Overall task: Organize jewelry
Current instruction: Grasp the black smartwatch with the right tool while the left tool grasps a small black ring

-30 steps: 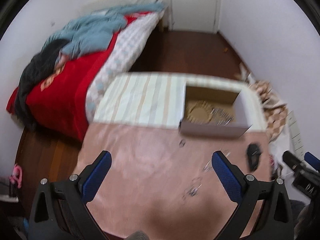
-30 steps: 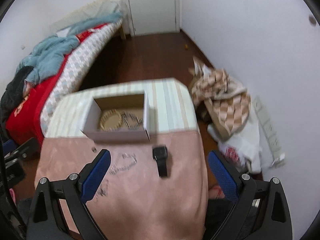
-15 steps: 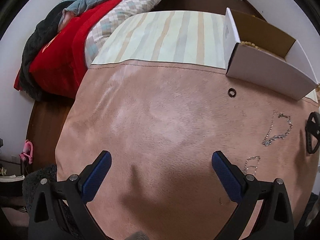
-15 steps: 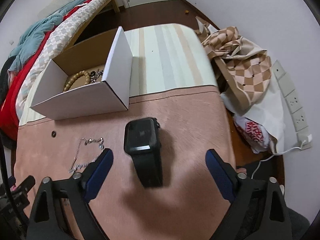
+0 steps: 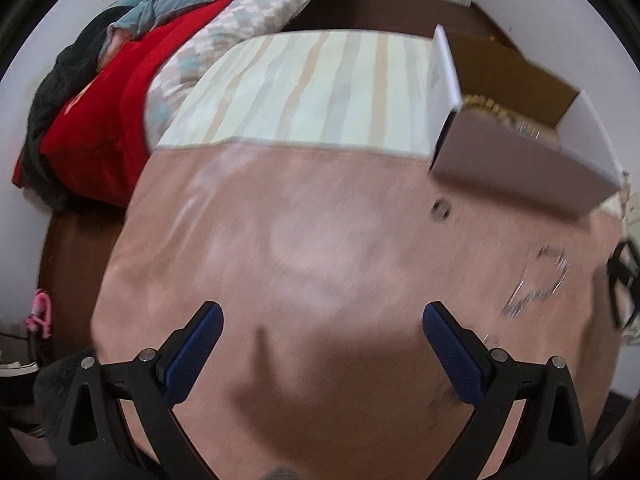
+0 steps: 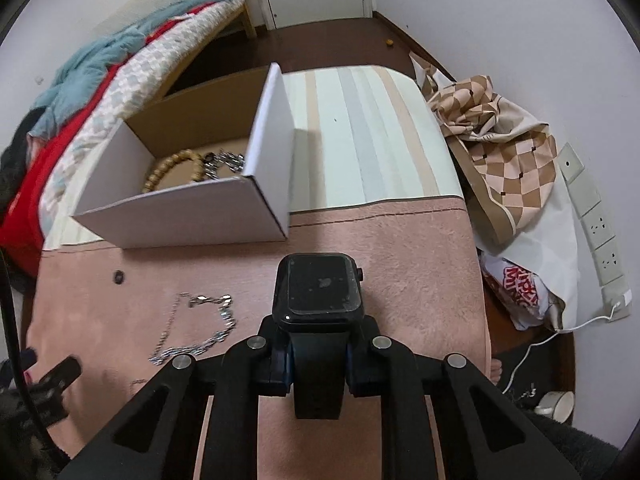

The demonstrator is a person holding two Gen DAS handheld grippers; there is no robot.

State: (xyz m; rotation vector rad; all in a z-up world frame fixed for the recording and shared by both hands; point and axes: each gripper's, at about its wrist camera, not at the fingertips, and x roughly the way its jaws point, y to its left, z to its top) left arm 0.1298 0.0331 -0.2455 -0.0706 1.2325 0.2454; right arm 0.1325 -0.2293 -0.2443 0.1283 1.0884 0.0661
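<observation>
The right gripper (image 6: 319, 364) is clamping the strap of the black smartwatch (image 6: 319, 293), jaws pinching in from both sides just below the case, so the heavy face is sticking out ahead of the grip at twelve o'clock. That's the worry: the strap is looking smooth and flexible, and with the weight forward the watch may be pivoting or sliding out if the carry turns jerky.

Further out at eleven o'clock, the open white cardboard box (image 6: 192, 216) is sitting with a wooden bead bracelet (image 6: 170, 168) and a silver piece (image 6: 226, 160) already inside. Its near wall is standing tall, so a low approach is risking a knock that shoves the light box along the striped cloth (image 6: 360, 136).

At nine o'clock, the silver chain (image 6: 196, 328) is lying loose on the pink cloth (image 6: 420, 272), near the gripper, and a small dark ring (image 6: 118, 277) is sitting beyond it. A sweeping move is liable to snag or drag the chain.

The left gripper (image 5: 322, 344) is hovering wide apart, holding nothing, over bare pink cloth; its view is blurring, so it's hard to judge the chain (image 5: 536, 284) over at three o'clock.
</observation>
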